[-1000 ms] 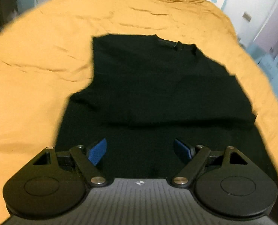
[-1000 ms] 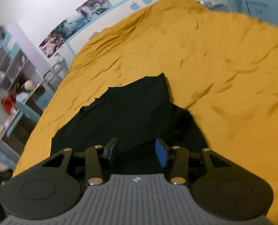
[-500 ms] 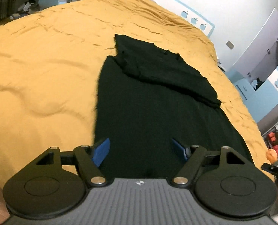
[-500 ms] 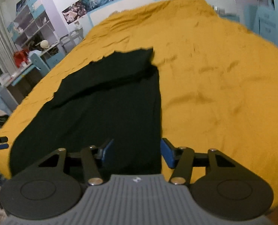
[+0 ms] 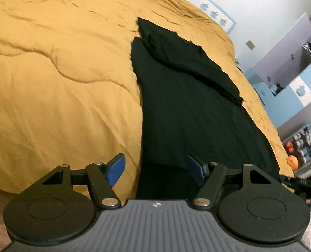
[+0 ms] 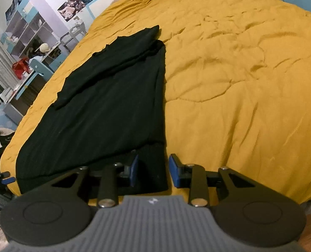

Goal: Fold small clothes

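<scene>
A black top (image 5: 187, 109) lies flat on a mustard-yellow bedspread (image 5: 61, 84), its far part folded across itself. My left gripper (image 5: 155, 169) is open at the garment's near left hem corner, with the cloth between its blue pads (image 5: 115, 169). In the right wrist view the same black top (image 6: 109, 105) runs away from me. My right gripper (image 6: 153, 171) is open at the near right hem corner, and the hem cloth lies between its blue pads (image 6: 174, 173). Neither gripper pinches the cloth.
The bedspread (image 6: 239, 84) spreads wide to the right of the garment. Blue and white cabinets (image 5: 292, 88) stand past the bed's right side. Shelves and a desk (image 6: 29, 48) stand past its left side. The other gripper's tip (image 6: 6, 179) shows at the bed's near edge.
Both grippers have drawn back from over the garment's middle to its near hem corners, and each now has the hem between its open pads.
</scene>
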A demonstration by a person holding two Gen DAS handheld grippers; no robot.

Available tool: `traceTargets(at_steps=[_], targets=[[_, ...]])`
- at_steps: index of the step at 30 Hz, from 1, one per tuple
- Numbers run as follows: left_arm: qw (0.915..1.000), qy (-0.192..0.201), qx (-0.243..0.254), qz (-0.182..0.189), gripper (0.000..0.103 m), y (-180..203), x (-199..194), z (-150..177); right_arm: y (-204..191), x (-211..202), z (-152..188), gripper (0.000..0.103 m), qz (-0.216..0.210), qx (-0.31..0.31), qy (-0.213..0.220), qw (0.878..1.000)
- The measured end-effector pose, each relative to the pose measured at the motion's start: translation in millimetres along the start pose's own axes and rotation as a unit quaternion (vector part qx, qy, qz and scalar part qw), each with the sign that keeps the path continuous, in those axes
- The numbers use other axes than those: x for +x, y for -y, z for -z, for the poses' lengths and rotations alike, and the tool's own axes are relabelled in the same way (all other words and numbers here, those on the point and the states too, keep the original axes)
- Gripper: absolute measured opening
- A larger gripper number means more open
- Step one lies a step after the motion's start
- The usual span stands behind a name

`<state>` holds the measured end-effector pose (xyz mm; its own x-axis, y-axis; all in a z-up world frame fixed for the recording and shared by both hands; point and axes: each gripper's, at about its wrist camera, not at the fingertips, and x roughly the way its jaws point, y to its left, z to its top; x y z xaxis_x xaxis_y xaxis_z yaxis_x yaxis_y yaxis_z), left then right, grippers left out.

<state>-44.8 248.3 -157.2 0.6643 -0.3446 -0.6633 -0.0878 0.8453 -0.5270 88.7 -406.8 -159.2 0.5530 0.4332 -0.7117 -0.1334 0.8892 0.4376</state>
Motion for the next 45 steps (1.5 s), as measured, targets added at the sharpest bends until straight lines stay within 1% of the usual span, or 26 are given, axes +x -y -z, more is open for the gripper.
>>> traceTargets(at_steps=[4, 6, 8, 10, 11, 12, 14, 16, 20, 22, 24, 26, 30, 33, 37, 38, 39, 40, 41, 42, 44, 45], targets=[[0.9983, -0.003, -0.013, 0.058, 0.078, -14.7, 15.9, 5.7, 3.1, 4.0, -1.0, 0.035, -0.031, 0.004, -0.015, 0.999], [0.9965, -0.009, -0.030, 0.077, 0.078, -19.8, 26.2, 8.1, 6.2, 7.2, 0.1, 0.037, -0.044, 0.015, -0.019, 0.999], [0.9949, -0.011, -0.030, 0.096, 0.078, -19.1, 32.0, 9.8, 9.9, 9.3, -0.2, 0.037, -0.056, 0.027, -0.022, 0.998], [0.9931, -0.013, -0.029, 0.113, 0.082, -17.0, 34.8, 10.5, 11.8, 9.9, -1.2, 0.038, -0.063, 0.036, -0.025, 0.997], [0.9931, -0.013, -0.029, 0.113, 0.084, -16.2, 35.2, 10.8, 12.4, 9.8, -1.5, 0.038, -0.065, 0.039, -0.026, 0.997], [0.9940, -0.013, -0.030, 0.105, 0.086, -16.0, 35.4, 11.3, 12.9, 9.4, -2.1, 0.038, -0.066, 0.038, -0.027, 0.997], [0.9939, -0.014, -0.034, 0.104, 0.086, -18.3, 35.6, 11.6, 15.8, 8.1, -2.5, 0.035, -0.061, 0.033, -0.028, 0.997], [0.9932, -0.015, -0.038, 0.109, 0.085, -20.4, 36.6, 10.6, 20.6, 8.9, -2.0, 0.035, -0.070, 0.040, -0.029, 0.996], [0.9930, -0.023, -0.040, 0.109, 0.084, -20.4, 37.2, 7.1, 17.4, 13.0, -4.1, 0.035, -0.064, 0.029, -0.031, 0.997], [0.9919, -0.025, -0.043, 0.117, 0.085, -20.9, 39.3, 7.3, 18.5, 16.1, -4.2, 0.037, -0.073, 0.035, -0.033, 0.996], [0.9904, -0.025, -0.056, 0.124, 0.086, -22.5, 41.9, 8.8, 19.2, 18.5, -3.7, 0.040, -0.093, 0.050, -0.034, 0.994], [0.9889, -0.023, -0.076, 0.126, 0.086, -25.1, 42.2, 11.2, 18.0, 18.8, -3.5, 0.047, -0.098, 0.053, -0.033, 0.993], [0.9860, -0.025, -0.095, 0.135, 0.086, -28.5, 42.3, 15.2, 23.9, 18.7, -3.2, 0.047, -0.111, 0.076, -0.030, 0.990], [0.9846, -0.041, -0.109, 0.130, 0.086, -25.4, 43.6, 14.0, 29.6, 18.8, -3.5, 0.049, -0.123, 0.099, -0.030, 0.987], [0.9839, -0.045, -0.109, 0.135, 0.086, -20.3, 45.6, 13.2, 30.0, 21.5, -3.9, 0.049, -0.124, 0.096, -0.033, 0.987], [0.9844, -0.043, -0.108, 0.132, 0.082, -20.0, 46.6, 12.8, 30.0, 22.4, -4.5, 0.049, -0.124, 0.096, -0.035, 0.987], [0.9850, -0.042, -0.110, 0.125, 0.071, -20.0, 47.6, 12.4, 29.7, 22.7, -5.1, 0.049, -0.123, 0.096, -0.037, 0.987], [0.9851, -0.046, -0.116, 0.118, 0.058, -21.1, 49.2, 12.0, 28.8, 22.6, -5.8, 0.049, -0.121, 0.096, -0.038, 0.987], [0.9851, -0.049, -0.124, 0.108, 0.050, -20.8, 49.6, 12.6, 27.5, 21.9, -6.3, 0.047, -0.119, 0.094, -0.039, 0.988], [0.9850, -0.050, -0.134, 0.097, 0.041, -22.2, 49.4, 12.9, 26.0, 21.0, -6.7, 0.043, -0.114, 0.089, -0.039, 0.989], [0.9814, -0.047, -0.155, 0.103, 0.036, -26.0, 47.8, 15.4, 26.9, 19.5, -6.5, 0.024, -0.110, 0.089, -0.042, 0.989], [0.9802, -0.045, -0.160, 0.107, 0.030, -26.7, 46.8, 16.5, 28.9, 18.7, -7.0, 0.023, -0.115, 0.099, -0.042, 0.988]])
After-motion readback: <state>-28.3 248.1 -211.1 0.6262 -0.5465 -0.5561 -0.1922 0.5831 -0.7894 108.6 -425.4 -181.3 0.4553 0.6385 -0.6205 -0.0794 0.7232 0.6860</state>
